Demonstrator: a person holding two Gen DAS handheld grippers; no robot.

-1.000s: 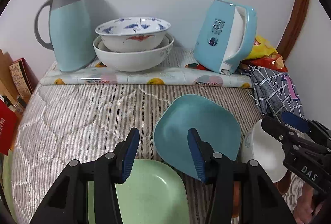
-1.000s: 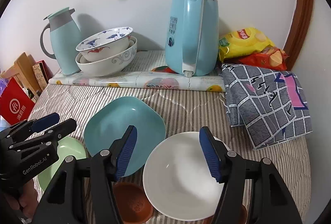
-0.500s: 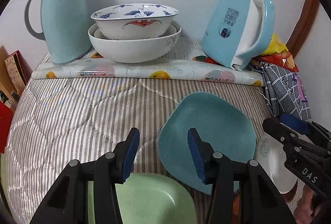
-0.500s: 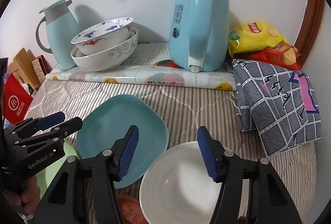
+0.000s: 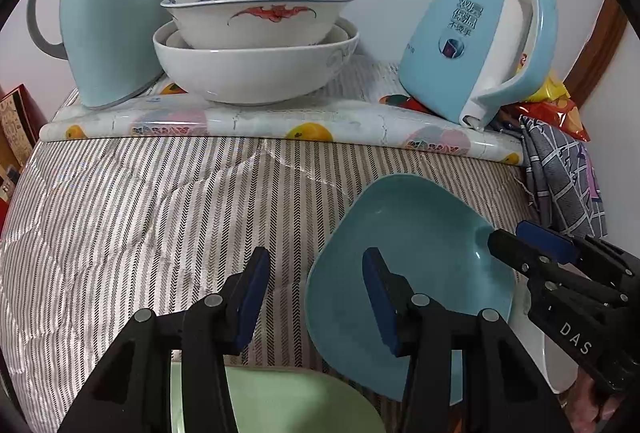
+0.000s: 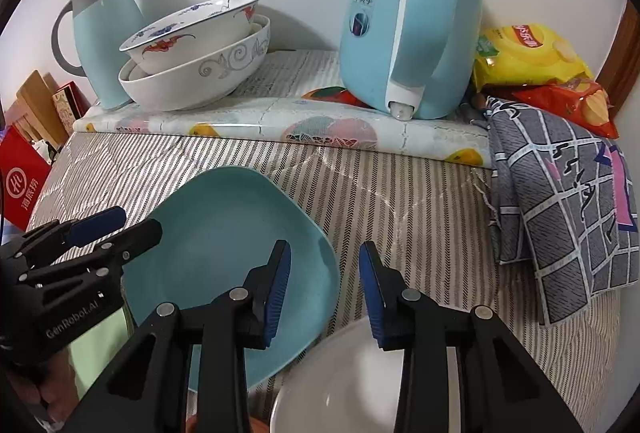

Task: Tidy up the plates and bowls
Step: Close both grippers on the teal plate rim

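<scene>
A teal plate (image 5: 420,253) lies on the striped cloth and also shows in the right wrist view (image 6: 228,241). A light green plate (image 5: 288,405) lies in front of it. A plain white bowl (image 6: 352,381) sits at the lower right. A patterned bowl (image 5: 256,13) is nested in a bigger white bowl (image 5: 256,73) at the back. My left gripper (image 5: 316,297) is open and empty, its right finger over the teal plate's left edge. My right gripper (image 6: 324,289) is open and empty, over the gap between teal plate and white bowl.
A teal thermos jug (image 5: 108,9) stands at the back left and a blue kettle (image 6: 412,17) at the back right on a fruit-print mat (image 5: 280,125). Snack bags (image 6: 532,53) and a grey checked cloth (image 6: 568,201) lie to the right. Red boxes (image 6: 20,169) stand left.
Both grippers have moved forward and lower towards the teal plate, so the back objects look larger. The right gripper's fingers have narrowed somewhat. Nothing has been picked up.
</scene>
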